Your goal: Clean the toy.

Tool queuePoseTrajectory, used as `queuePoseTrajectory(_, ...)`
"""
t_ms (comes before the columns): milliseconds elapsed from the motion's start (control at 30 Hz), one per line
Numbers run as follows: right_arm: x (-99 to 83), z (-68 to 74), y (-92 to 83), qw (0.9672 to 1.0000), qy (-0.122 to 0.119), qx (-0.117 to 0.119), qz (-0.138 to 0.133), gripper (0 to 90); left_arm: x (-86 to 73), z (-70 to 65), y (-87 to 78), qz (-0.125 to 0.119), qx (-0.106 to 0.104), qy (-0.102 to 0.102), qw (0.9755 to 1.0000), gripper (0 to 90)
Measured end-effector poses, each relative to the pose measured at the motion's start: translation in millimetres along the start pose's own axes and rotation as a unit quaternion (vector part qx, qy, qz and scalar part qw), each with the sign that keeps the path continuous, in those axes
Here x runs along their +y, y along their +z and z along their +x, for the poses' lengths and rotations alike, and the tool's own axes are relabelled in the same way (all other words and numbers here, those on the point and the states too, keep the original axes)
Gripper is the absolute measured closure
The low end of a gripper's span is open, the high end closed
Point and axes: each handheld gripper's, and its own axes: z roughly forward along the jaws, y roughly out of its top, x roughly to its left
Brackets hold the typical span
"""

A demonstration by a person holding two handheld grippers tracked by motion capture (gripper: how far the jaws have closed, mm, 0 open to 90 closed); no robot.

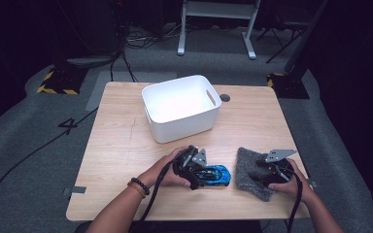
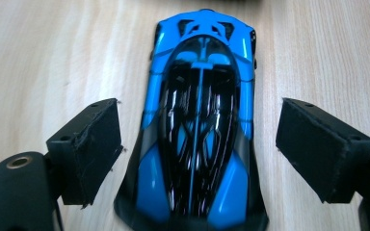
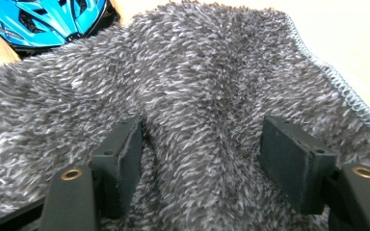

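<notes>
Left gripper (image 2: 200, 144) straddles the blue toy car (image 2: 200, 120), pads clear of it; right gripper (image 3: 202, 159) stands wide over the grey cloth (image 3: 197, 86). Judged step: taking hold of the car. Next, the left jaws must close squarely on its flanks.

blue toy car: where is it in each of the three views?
High view: blue toy car bottom centre, at the left gripper.
Left gripper view: centre, between the open jaws.
Right gripper view: top left corner.
Shared landmark: grey fuzzy cloth, beside the car.

left gripper (image 1: 193, 170): black body, grey three-cornered plate, black cable trailing toward 7 o'clock. right gripper (image 1: 267, 171): same build. dark and orange bead bracelets (image 1: 139, 186) on left wrist.
</notes>
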Motion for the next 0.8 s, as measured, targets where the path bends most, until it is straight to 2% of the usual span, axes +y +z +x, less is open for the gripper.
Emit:
queuePoseTrajectory(100,1.3,1.0,0.6,1.0,-0.002,-0.002,0.001,32.6,10.2,0.8,8.5,0.028,0.004,0.012,0.9995,16.8)
queuePoseTrajectory(167,1.2,1.4,0.6,1.0,-0.003,-0.003,0.001,32.8,14.5,-0.2,12.1,0.037,0.014,0.019,0.999,17.5)
queuePoseTrajectory(300,0.9,0.9,0.7,1.0,-0.001,-0.001,0.0,32.8,20.0,0.4,19.0,0.049,0.016,0.019,0.9985,18.7)
queuePoseTrajectory(567,1.3,1.2,1.0,1.0,0.001,-0.002,0.001,32.8,29.6,4.2,26.1,0.034,0.0,0.005,0.9994,19.0)
queuePoseTrajectory(800,1.4,1.4,1.1,1.0,0.001,-0.002,0.001,32.8,40.3,4.5,35.7,0.039,-0.011,0.008,0.9992,18.7)
